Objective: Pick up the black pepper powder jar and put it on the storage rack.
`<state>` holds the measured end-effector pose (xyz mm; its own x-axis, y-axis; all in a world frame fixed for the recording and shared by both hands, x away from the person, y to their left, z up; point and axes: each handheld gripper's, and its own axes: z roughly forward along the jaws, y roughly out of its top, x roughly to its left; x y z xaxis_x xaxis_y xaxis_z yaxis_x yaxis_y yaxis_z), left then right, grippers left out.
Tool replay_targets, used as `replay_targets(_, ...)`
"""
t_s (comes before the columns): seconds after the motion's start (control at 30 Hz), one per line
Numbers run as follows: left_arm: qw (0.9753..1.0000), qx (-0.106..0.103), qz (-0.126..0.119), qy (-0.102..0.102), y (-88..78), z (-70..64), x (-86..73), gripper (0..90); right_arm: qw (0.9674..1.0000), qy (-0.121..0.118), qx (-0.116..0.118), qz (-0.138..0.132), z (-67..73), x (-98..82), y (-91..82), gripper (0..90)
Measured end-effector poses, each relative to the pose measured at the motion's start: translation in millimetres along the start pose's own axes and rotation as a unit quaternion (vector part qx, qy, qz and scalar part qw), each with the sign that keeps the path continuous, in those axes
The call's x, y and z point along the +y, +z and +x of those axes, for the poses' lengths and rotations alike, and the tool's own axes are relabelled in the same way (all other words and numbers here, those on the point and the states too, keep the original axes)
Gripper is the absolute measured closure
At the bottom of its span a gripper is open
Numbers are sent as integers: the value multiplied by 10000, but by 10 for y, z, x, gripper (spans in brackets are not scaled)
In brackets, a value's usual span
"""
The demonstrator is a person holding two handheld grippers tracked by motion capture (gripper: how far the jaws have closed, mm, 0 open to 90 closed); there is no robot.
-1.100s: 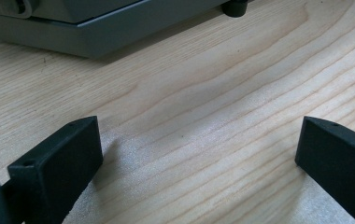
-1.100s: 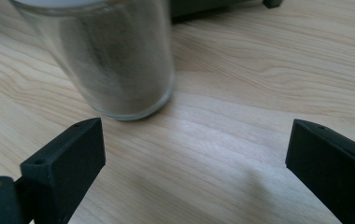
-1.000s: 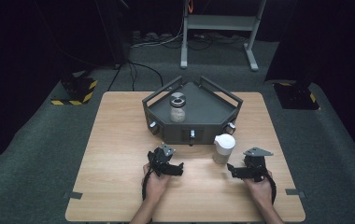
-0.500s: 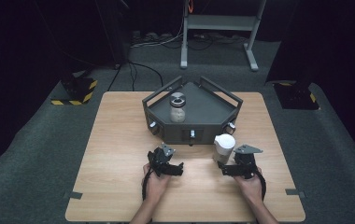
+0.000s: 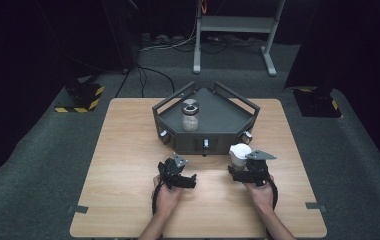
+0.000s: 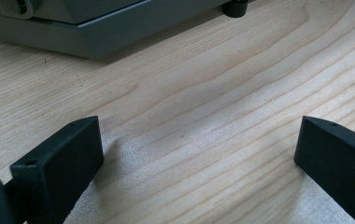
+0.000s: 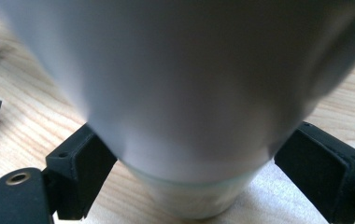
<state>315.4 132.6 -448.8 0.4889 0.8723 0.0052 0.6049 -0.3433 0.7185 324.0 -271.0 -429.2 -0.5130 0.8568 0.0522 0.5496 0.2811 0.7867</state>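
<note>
- Dark floor and cables surround our wooden table [image 5: 128, 150], where a grey angular tray [image 5: 218, 125] stands at the far middle with a small lidded jar [image 5: 190, 115] on it.
- Our thing is the white cup [image 5: 240, 154], upright on the table just in front of the tray's right corner.
- Our right tongs [image 5: 238, 167] have just been closing around it. In the right gripper view the cup [image 7: 185, 93] stands between the jaws; the left one appears to touch its lower wall, the right one sits at its edge, and we cannot tell that both press firmly yet.
- Our left tongs [image 5: 180, 172] rest wide apart near the table's middle, with only bare wood [image 6: 203, 121] between them and the tray's base [image 6: 96, 32] ahead.
- To do this grasp well, we judge we should keep the jaws level and centred on the cup, so that both meet its wall together and it does not tip or slide.
- The cup tapers downward, so we would close gently and take it a little higher if it slips; too much squeeze may dent a thin wall.
- We should lift straight up, clear of the tray's corner.
</note>
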Motion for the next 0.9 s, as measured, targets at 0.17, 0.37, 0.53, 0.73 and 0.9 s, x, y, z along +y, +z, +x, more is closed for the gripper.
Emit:
replay_targets(0.17, 10000, -1, 0, -1, 0, 0, 0, 13, 10000, 12, -31, -50, 6, 9, 13, 163)
replay_targets(0.37, 10000, 0, -1, -1, 0, 0, 0, 13, 9999, 70, -18, -98, -4, 24, 27, 176)
replay_targets(0.53, 10000, 0, -1, -1, 0, 0, -1, 13, 9999, 13, -14, -103, -2, 28, 36, 197)
replay_targets(0.73, 10000, 0, -1, 0, 0, 0, 0, 13, 10000, 10, 9, -87, -1, 34, 54, 221)
replay_targets(0.9, 10000, 0, -1, -1, 0, 0, 0, 13, 9999, -37, 31, -104, 3, 26, 67, 258)
